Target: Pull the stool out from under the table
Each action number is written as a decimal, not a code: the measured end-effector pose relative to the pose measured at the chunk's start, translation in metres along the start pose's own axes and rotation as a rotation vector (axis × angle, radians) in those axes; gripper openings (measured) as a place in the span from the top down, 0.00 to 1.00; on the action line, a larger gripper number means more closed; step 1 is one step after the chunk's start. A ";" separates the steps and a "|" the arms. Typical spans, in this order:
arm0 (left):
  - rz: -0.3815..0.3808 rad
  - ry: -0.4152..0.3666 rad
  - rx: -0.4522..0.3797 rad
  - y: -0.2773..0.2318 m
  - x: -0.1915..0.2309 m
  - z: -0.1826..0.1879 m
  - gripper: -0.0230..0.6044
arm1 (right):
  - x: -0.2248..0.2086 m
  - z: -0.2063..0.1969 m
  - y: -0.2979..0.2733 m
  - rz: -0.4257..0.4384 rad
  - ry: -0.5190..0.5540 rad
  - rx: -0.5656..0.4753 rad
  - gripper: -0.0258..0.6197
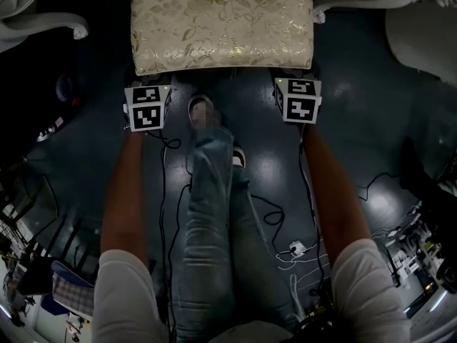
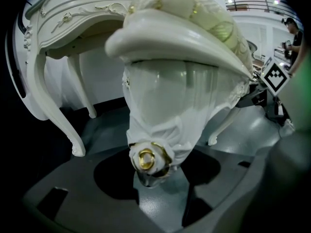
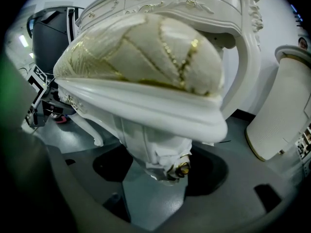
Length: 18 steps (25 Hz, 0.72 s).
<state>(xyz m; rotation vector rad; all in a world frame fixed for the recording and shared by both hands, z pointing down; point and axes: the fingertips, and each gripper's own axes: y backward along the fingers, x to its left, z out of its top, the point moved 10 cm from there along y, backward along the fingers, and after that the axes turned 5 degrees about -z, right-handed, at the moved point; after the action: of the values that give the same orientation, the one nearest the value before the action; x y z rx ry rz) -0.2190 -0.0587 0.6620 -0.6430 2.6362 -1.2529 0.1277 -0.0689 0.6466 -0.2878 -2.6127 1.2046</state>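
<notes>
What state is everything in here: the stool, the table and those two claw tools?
stool: upright on the floor, in front of the table.
table: standing behind the stool.
left gripper: jaws closed on one front leg of the stool.
right gripper: jaws closed on the other front leg.

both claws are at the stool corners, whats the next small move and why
Probably draw both back toward you, evenly. The left claw and right claw each look closed on a front corner of the stool, which sits close to the table; an even pull should slide it out.
</notes>
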 end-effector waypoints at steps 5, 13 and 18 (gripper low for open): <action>0.011 0.005 0.002 0.001 0.000 0.001 0.54 | -0.001 0.002 -0.002 0.008 0.003 0.002 0.46; -0.002 0.000 -0.033 -0.005 0.003 0.000 0.54 | 0.002 0.000 -0.001 -0.015 -0.005 -0.017 0.46; -0.003 -0.007 -0.025 -0.006 0.003 0.000 0.54 | 0.002 -0.001 0.000 -0.024 -0.010 -0.016 0.46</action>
<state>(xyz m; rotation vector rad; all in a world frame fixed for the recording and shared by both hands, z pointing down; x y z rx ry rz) -0.2199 -0.0638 0.6669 -0.6546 2.6501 -1.2188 0.1263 -0.0672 0.6473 -0.2533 -2.6278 1.1803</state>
